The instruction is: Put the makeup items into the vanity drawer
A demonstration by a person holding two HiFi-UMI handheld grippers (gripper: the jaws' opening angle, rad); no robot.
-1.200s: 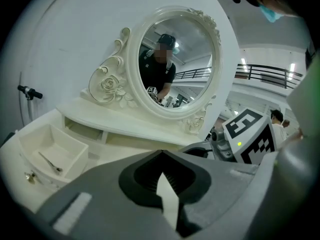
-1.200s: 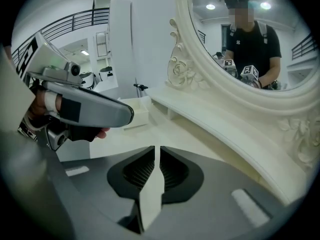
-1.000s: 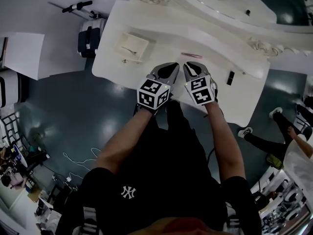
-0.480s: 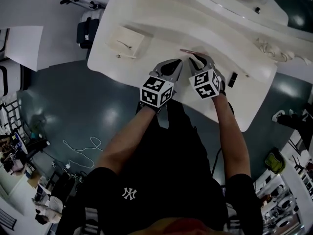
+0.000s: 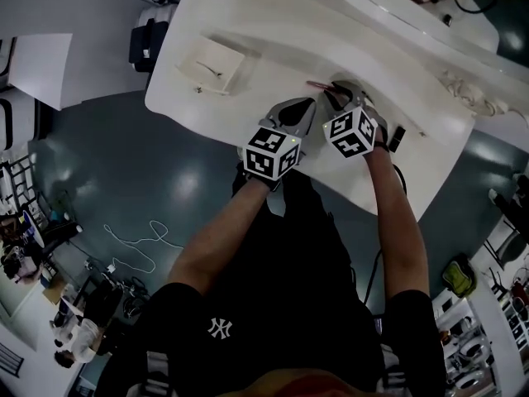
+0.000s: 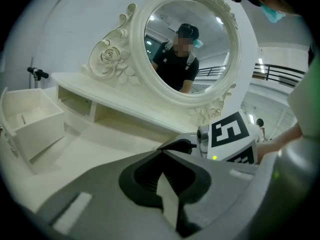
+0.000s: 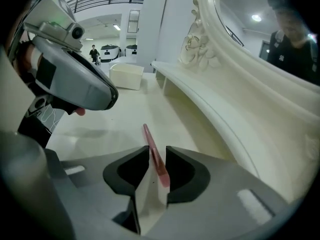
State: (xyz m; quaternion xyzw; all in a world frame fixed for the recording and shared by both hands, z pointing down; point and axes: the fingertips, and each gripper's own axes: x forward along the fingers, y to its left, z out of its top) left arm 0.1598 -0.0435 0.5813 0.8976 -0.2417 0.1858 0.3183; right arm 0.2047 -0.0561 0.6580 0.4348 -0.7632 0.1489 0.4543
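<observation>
While the left claw [image 6: 162, 153] is hanging idle, jaws together on nothing, the right claw [image 7: 156, 153] is tilting down at the surface [image 7: 115, 119]. Its jaws, having just been opening, are standing apart astride the pink makeup stick [image 7: 150, 139], which is lying flat between them, unpinched. The white drawer [image 6: 45, 134] is sitting well off to the left claw's left, apparently waiting to receive it.

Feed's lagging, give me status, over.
Right gripper just opening, astride pink stick, not gripping. Left gripper shut, empty. Nothing lying between stick and drawer.
</observation>
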